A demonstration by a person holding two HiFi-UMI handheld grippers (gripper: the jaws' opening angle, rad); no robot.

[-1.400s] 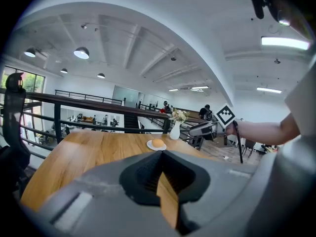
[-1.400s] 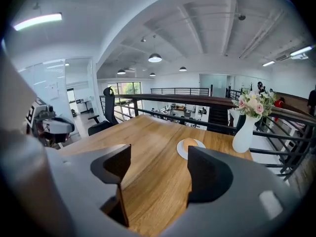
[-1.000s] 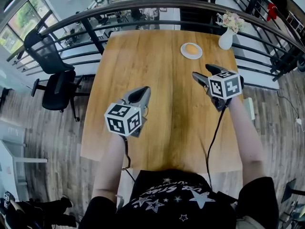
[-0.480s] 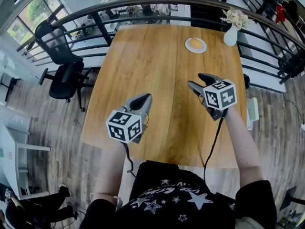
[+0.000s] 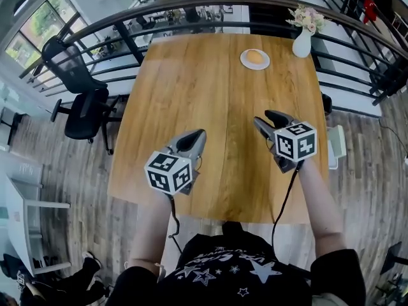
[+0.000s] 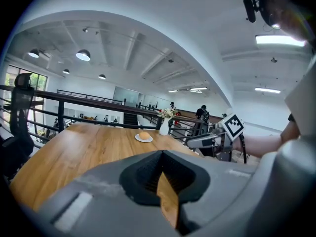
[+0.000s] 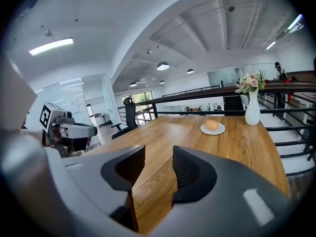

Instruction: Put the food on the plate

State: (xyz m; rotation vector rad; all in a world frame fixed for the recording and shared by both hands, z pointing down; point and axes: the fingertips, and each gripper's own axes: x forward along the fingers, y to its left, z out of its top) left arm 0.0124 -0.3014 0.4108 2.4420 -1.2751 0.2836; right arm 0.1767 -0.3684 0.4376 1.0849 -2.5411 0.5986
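Smooth wood-grain table [image 5: 191, 107], smooth white plate [image 5: 244, 60]

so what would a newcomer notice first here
Two grippers with marker cubes hang over the near half of the wooden table: the left gripper with jaws together, the right gripper with jaws closing on nothing. At the far end a round food sits on a small white plate, beside a white vase of flowers.

Your wooden table [image 5: 210, 107] holds 2 things, both at its far right end: a small white plate [image 5: 243, 60], and near it, at the corner, a white vase [image 5: 301, 44] with flowers standing upright.
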